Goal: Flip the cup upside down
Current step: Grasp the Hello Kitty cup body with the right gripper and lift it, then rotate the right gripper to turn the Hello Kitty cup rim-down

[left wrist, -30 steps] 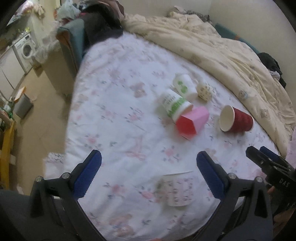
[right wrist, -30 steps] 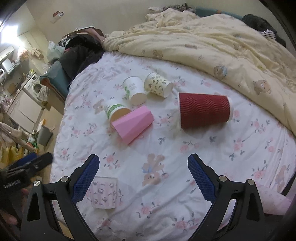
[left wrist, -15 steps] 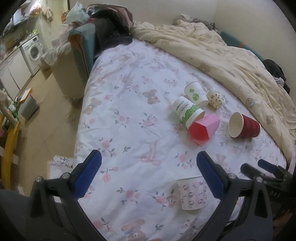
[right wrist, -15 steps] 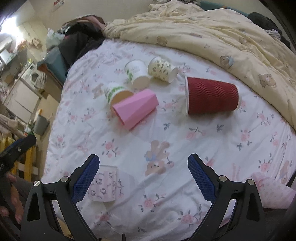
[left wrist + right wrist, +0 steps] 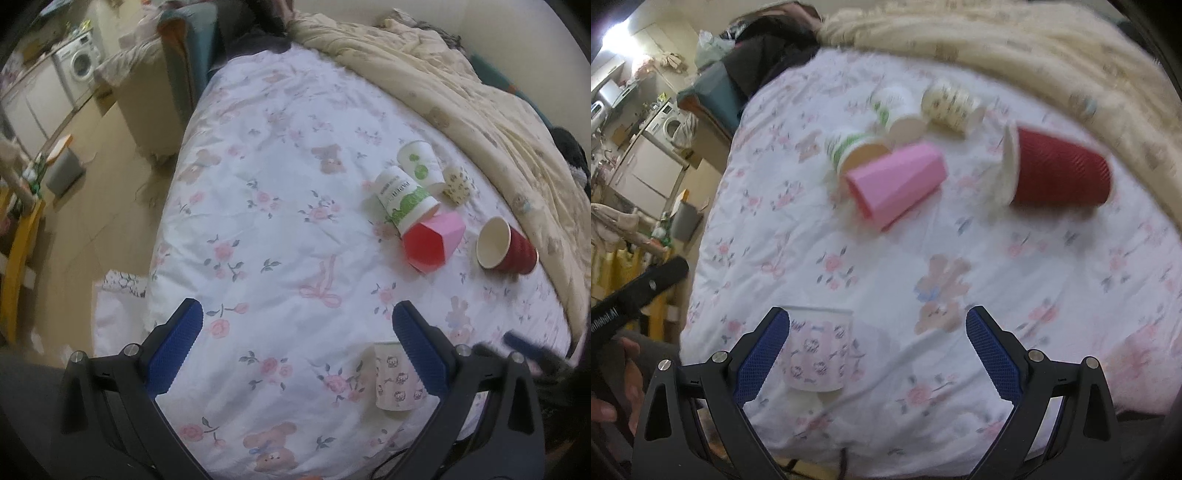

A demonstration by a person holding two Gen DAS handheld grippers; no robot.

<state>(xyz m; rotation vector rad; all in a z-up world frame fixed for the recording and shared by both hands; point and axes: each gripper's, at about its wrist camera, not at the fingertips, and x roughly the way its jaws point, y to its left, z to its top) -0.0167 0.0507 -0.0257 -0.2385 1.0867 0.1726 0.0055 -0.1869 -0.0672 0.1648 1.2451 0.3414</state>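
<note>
Left wrist view: our left gripper (image 5: 293,345) spread wide, holding nothing, over floral bedsheet (image 5: 280,206). Kitty-print cup (image 5: 393,376) stands near bed's front edge, partly behind right blue pad. Pink cup (image 5: 432,240) and red cup (image 5: 506,249) lie on sides farther back.

Right wrist view: our right gripper (image 5: 877,349) wide open, empty. Kitty-print cup (image 5: 818,352) just inside left pad; contact unclear. View blurred.

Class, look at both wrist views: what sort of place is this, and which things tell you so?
Most likely a bedroom in a small flat: a floral bedsheet, a rumpled cream duvet, and a washing machine off to the side.
</note>
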